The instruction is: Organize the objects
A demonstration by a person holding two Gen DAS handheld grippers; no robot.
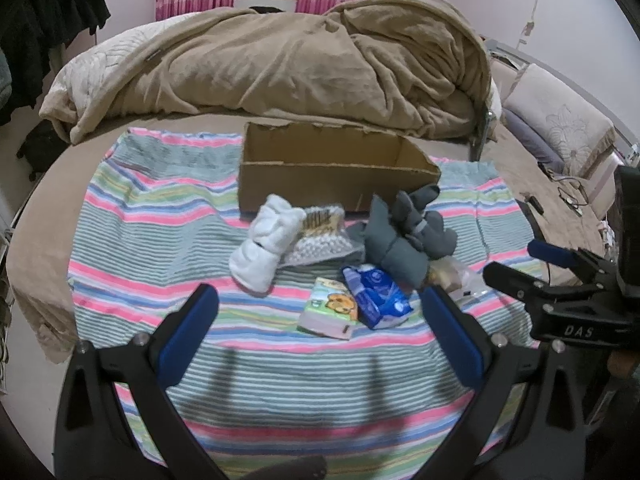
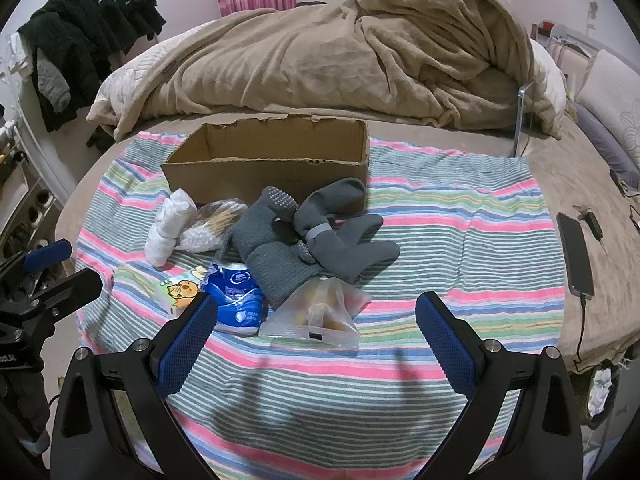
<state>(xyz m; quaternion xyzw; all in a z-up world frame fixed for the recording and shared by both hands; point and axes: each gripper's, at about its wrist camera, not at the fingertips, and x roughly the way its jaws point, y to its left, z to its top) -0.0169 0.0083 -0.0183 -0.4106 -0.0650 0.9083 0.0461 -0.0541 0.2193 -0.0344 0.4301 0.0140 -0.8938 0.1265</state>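
An open cardboard box [image 1: 336,188] [image 2: 268,168] stands on a striped cloth [image 1: 160,240] [image 2: 460,240]. In front of it lie white socks [image 1: 264,248] [image 2: 168,228], grey socks [image 1: 404,240] [image 2: 320,236], a bubble-wrap packet [image 1: 320,236] [image 2: 216,220], a cartoon tissue pack [image 1: 330,314] [image 2: 180,292], a blue tissue pack [image 1: 380,296] [image 2: 236,296] and a clear bag of snacks [image 2: 320,316] [image 1: 452,276]. My left gripper [image 1: 320,312] is open above the cloth, just before the tissue packs. My right gripper [image 2: 316,320] is open, near the clear bag; it also shows in the left wrist view [image 1: 516,268].
A heaped tan blanket [image 1: 280,60] [image 2: 340,52] lies behind the box on the bed. A phone on a cable [image 2: 576,256] lies at the right. Dark clothes [image 2: 88,32] hang at the left. Pillows [image 1: 560,120] sit at the far right.
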